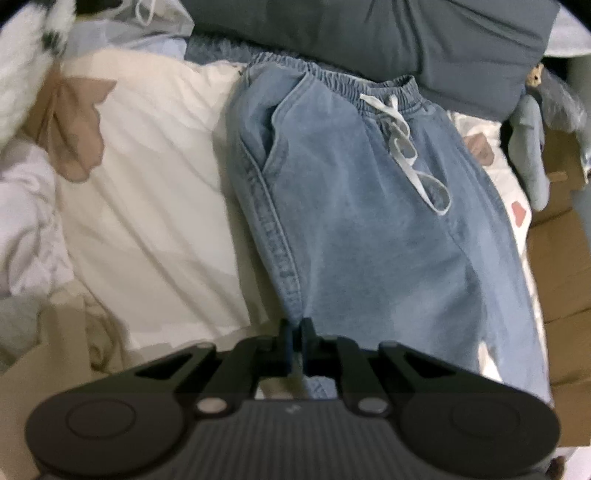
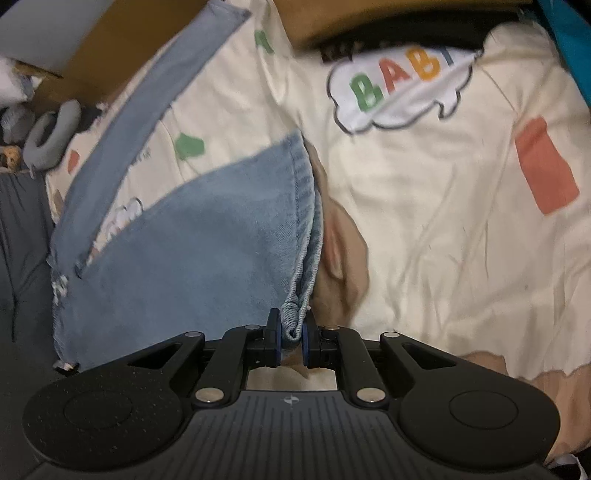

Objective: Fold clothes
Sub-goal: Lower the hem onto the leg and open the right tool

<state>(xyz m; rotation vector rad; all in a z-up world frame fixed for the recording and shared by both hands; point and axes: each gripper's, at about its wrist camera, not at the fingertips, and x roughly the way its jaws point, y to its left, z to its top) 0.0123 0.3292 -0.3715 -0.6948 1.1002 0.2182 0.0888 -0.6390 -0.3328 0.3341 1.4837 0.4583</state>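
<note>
Light blue jeans [image 1: 369, 206] with an elastic waistband and a white drawstring [image 1: 402, 147] lie on a cream bedspread, waist at the far end. My left gripper [image 1: 296, 328] is shut on the jeans' side seam at their near edge. In the right wrist view a jeans leg [image 2: 207, 251] hangs folded. My right gripper [image 2: 291, 328] is shut on a bunched corner of its hem, lifted a little above the bedding.
A cream quilt [image 2: 443, 206] printed with "BABY" and coloured shapes covers the bed. Dark grey fabric [image 1: 406, 33] lies beyond the waistband. Cardboard boxes [image 1: 561, 266] stand at the right. White and beige clothes [image 1: 33, 206] are piled at the left.
</note>
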